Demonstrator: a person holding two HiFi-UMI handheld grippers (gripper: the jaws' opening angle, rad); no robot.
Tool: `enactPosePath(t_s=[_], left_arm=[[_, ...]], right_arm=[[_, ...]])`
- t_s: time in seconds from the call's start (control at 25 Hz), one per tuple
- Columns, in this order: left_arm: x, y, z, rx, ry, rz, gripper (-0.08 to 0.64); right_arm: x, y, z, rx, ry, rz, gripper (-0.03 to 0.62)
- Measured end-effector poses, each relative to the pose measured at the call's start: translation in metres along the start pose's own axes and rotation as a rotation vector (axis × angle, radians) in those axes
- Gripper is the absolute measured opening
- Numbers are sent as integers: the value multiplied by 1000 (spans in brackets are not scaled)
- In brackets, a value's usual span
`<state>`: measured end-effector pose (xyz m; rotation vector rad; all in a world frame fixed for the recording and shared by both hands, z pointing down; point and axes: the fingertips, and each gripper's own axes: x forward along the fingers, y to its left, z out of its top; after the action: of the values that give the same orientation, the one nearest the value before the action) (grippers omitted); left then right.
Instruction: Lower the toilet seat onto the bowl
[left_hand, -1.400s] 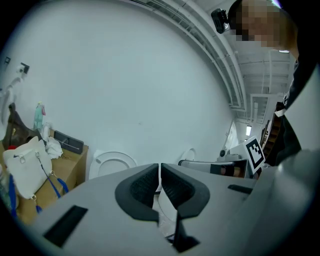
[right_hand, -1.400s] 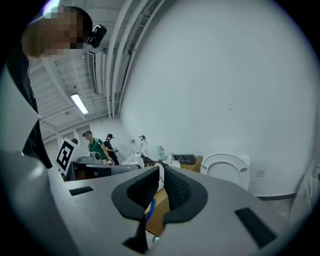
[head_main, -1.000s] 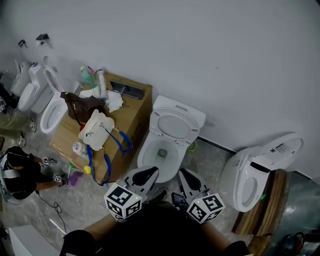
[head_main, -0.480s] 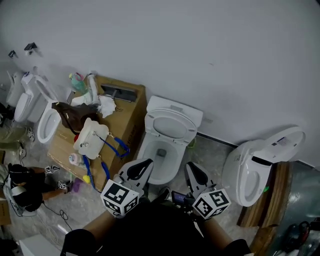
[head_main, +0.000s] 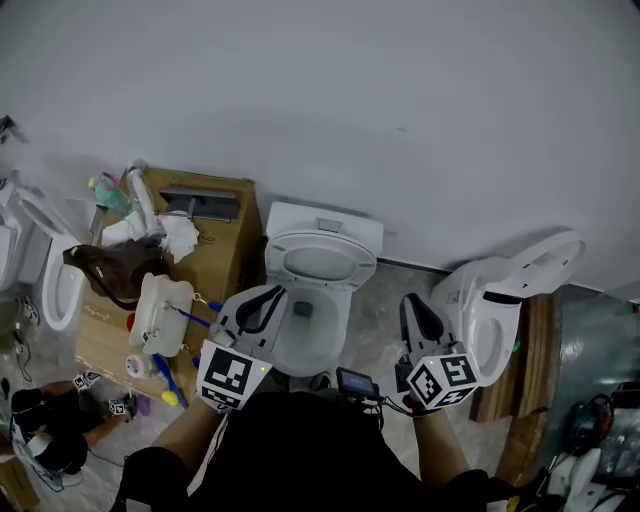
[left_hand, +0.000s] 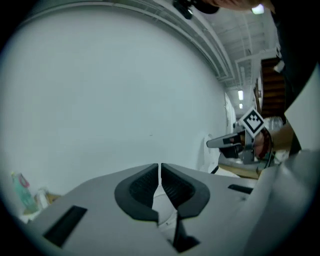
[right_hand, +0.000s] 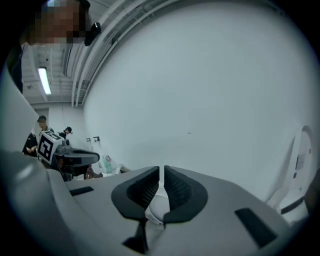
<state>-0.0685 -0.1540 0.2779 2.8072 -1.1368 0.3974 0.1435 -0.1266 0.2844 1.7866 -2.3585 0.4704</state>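
Observation:
The white toilet stands against the wall in the middle of the head view, its seat (head_main: 319, 262) raised and leaning back toward the tank (head_main: 325, 225) above the open bowl (head_main: 302, 335). My left gripper (head_main: 272, 294) is shut and empty, overlapping the bowl's left rim in this view. To the right of the bowl, over the floor, my right gripper (head_main: 409, 302) is also shut with nothing in it. In the left gripper view the pads (left_hand: 150, 182) meet in front of the wall. The right gripper view shows its pads (right_hand: 175, 190) closed, with white porcelain below.
A second toilet (head_main: 495, 305) with a tilted lid stands at the right beside wooden boards (head_main: 525, 380). A cardboard box (head_main: 215, 235) loaded with clutter sits left of the toilet. Another toilet (head_main: 55, 285) is at the far left. A person (head_main: 40, 440) crouches at lower left.
The view has swung right, so the toilets sit further left. Both grippers have moved forward and apart: the left now reaches the bowl's rim, the right has shifted toward the second toilet.

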Motion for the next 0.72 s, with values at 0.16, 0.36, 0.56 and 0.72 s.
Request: enactPosePath(t_s=[0.16, 0.36, 0.56, 0.72], left_arm=[[31, 27, -11, 121, 38, -49, 28], [78, 43, -49, 149, 128, -104, 28], [120, 49, -76, 175, 223, -121, 133], [145, 54, -99, 217, 299, -108, 144]], right_arm=[[26, -2, 9, -128, 58, -31, 52], [65, 0, -7, -298, 168, -3, 52], [108, -14, -34, -373, 217, 16, 54], [141, -20, -66, -389, 290, 65, 86]])
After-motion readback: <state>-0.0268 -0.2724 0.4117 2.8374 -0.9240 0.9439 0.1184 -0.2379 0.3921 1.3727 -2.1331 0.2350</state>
